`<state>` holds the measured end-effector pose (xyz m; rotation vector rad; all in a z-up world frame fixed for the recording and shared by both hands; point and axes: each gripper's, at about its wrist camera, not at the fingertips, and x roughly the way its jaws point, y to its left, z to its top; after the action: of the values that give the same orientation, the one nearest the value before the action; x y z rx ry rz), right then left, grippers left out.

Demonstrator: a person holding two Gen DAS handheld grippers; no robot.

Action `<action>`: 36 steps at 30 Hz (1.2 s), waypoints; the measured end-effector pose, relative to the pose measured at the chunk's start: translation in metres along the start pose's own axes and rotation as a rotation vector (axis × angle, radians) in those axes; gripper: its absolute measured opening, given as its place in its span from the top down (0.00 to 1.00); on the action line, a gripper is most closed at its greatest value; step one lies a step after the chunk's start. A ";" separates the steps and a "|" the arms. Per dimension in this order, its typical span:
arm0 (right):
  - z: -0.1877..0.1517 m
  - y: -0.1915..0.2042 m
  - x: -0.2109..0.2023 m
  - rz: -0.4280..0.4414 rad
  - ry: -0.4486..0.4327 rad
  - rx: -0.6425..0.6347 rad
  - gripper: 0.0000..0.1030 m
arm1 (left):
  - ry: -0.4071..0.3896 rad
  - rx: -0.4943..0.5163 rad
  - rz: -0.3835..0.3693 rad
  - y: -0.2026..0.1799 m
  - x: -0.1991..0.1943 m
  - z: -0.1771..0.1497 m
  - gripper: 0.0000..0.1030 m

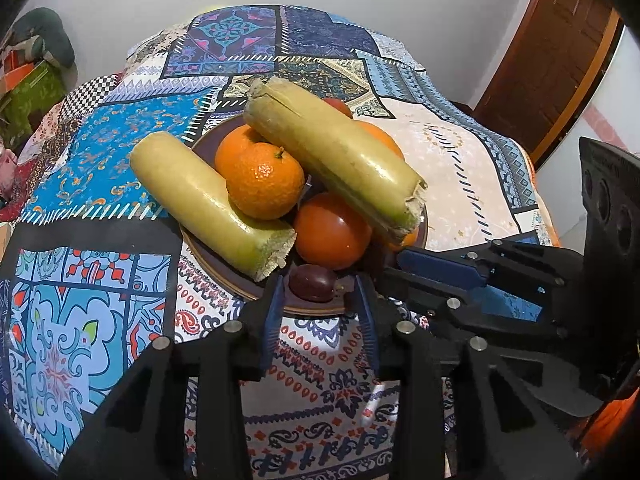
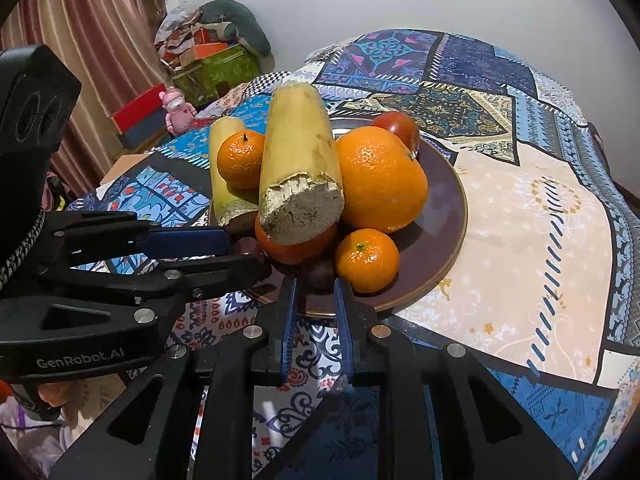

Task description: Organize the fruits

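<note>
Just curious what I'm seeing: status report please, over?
Left tongs open, straddling dark fruit. Right tongs shut on second dark fruit. Plate piled full. Cut stalk overhangs close above.

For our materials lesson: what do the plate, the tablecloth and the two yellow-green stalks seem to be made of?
Plate: probably glazed ceramic, dark brown sheen, paler rim.
Tablecloth: printed woven fabric, matte, draping over the edge.
Stalks: plant matter, likely sugarcane, waxy skin, fibrous broken ends.

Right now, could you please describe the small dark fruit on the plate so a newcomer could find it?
Find the brown plate on the patchwork tablecloth. At its near rim, below the red tomato, lies the dark purple fruit. It is the smallest, darkest piece; its neighbours are orange, red or yellow-green.
</note>
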<state>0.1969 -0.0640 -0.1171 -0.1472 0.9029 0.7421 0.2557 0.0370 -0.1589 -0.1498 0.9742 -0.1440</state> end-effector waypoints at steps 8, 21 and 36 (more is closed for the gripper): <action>0.000 0.003 -0.017 -0.008 -0.029 0.012 0.79 | -0.035 0.015 0.031 -0.002 -0.017 -0.006 0.56; 0.001 0.033 -0.107 -0.077 -0.197 0.021 0.74 | -0.194 0.057 0.058 -0.021 -0.101 -0.017 0.56; -0.024 0.103 -0.239 -0.185 -0.503 0.053 0.44 | -0.551 0.122 0.085 -0.051 -0.265 -0.073 0.47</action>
<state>0.0207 -0.1219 0.0672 0.0057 0.4216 0.5462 0.0459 0.0325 0.0251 -0.0311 0.4204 -0.0767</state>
